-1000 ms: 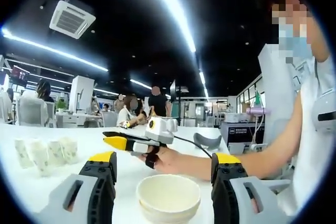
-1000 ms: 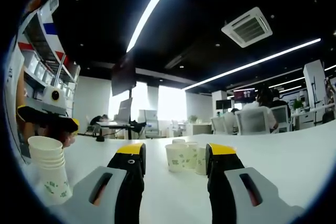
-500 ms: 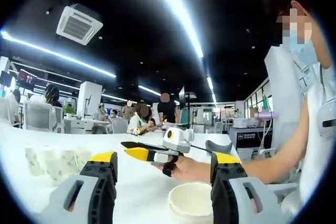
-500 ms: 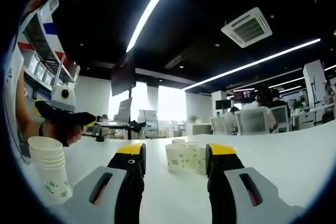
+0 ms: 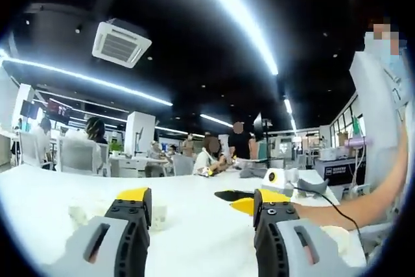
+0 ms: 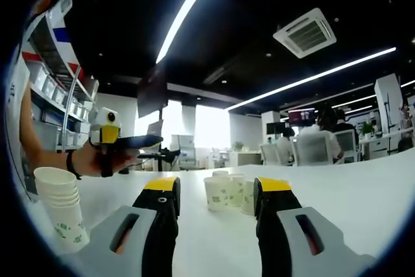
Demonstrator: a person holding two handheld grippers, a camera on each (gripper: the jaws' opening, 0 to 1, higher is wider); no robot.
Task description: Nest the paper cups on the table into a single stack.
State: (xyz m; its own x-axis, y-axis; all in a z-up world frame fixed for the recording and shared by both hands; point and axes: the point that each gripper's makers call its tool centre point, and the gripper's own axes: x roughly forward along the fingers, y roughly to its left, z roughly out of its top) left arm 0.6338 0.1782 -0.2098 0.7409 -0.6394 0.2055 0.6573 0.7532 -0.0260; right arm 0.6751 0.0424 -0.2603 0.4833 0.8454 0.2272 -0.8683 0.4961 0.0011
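Both hand-held grippers, right [image 6: 214,209] and left [image 5: 201,215], hover spread and empty above the white desk [image 6: 363,192]; loose printed paper cups [image 6: 228,194] cluster mid-desk, well apart from a nested white cup stack [image 6: 61,215] at its edge.

Nested stack of white paper cups [image 6: 59,211] with green print, upright on the white worktop [image 6: 363,186], rims layered at the top. Well apart from it, a tight cluster of single printed cups [image 6: 227,194], all upright and touching or nearly so; same cluster [image 5: 155,215] blurred and partly hidden in the left gripper view.
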